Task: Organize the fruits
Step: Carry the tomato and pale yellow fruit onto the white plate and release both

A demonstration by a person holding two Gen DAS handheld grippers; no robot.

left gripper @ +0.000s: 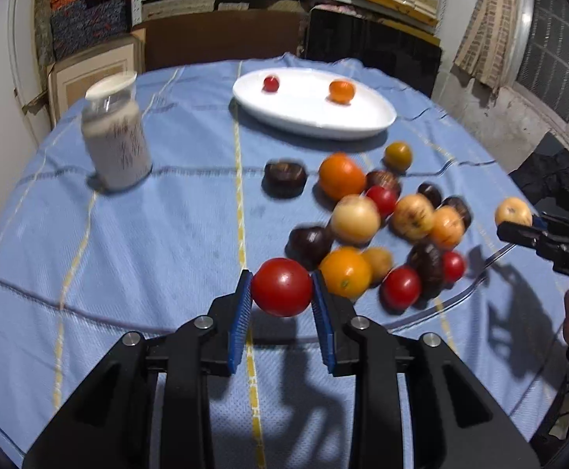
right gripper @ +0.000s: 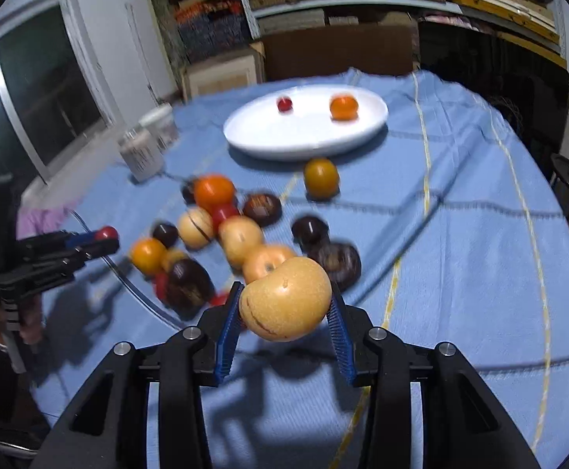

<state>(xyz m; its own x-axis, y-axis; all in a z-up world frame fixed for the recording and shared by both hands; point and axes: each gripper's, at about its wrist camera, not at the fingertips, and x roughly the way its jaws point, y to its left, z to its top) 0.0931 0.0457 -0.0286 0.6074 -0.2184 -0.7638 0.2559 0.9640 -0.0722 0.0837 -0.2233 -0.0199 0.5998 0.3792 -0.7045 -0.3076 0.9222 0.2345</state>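
My left gripper (left gripper: 282, 287) is shut on a red tomato (left gripper: 281, 286) and holds it above the blue cloth, at the near left of the fruit pile (left gripper: 382, 219). My right gripper (right gripper: 284, 301) is shut on a yellow apple (right gripper: 286, 299) above the near edge of the pile (right gripper: 237, 234). The pile holds orange, red, yellow and dark brown fruits. A white oval plate (left gripper: 311, 117) stands at the far side of the table with a small red fruit (left gripper: 270, 83) and an orange fruit (left gripper: 341, 91) on it. The plate (right gripper: 284, 140) also shows in the right wrist view.
A lidded jar (left gripper: 115, 136) of pale grains stands at the left of the table, also in the right wrist view (right gripper: 143, 152). An olive-yellow fruit (right gripper: 320, 178) lies alone near the plate. The table has a blue checked cloth (left gripper: 147, 254). Shelves and boxes fill the back wall.
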